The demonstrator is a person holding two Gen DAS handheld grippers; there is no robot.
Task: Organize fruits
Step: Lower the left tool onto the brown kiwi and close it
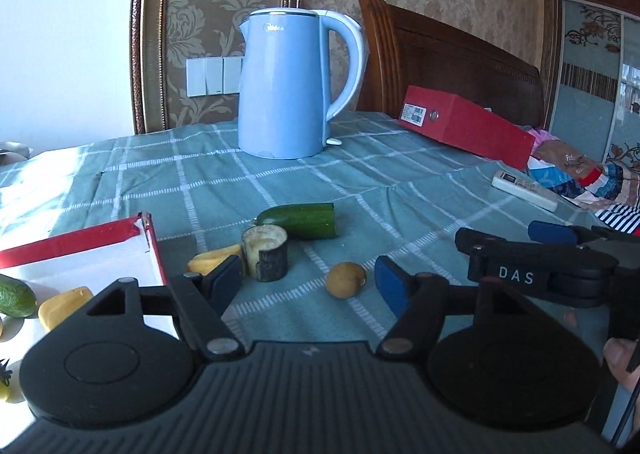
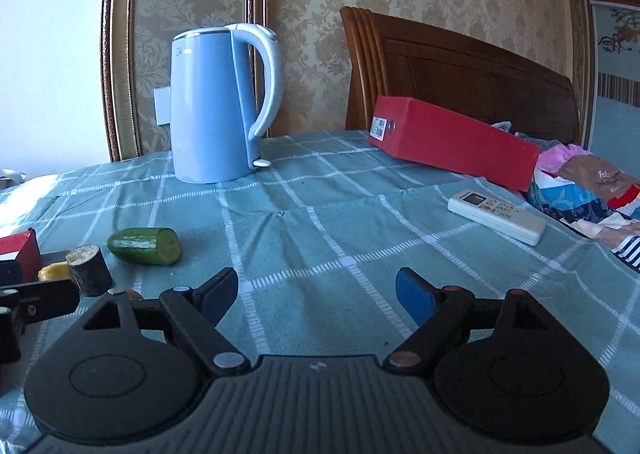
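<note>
My left gripper (image 1: 310,280) is open and empty just above the cloth. Between its fingers and slightly ahead lies a small round brown fruit (image 1: 345,280). A dark cut stalk piece (image 1: 267,253) stands upright near the left finger, with a yellow piece (image 1: 212,259) beside it and a cut cucumber half (image 1: 300,220) behind. A red-edged white box (image 1: 100,254) at the left holds a cucumber (image 1: 14,296) and a yellow piece (image 1: 64,306). My right gripper (image 2: 316,296) is open and empty over bare cloth; the cucumber half (image 2: 146,246) and stalk piece (image 2: 90,268) lie to its left.
A blue kettle (image 1: 286,86) stands at the back of the checked green tablecloth (image 1: 400,190). A red box (image 1: 468,126) and a white remote (image 1: 524,190) lie at the right, by a wooden headboard (image 1: 448,66) and bedding (image 1: 580,170).
</note>
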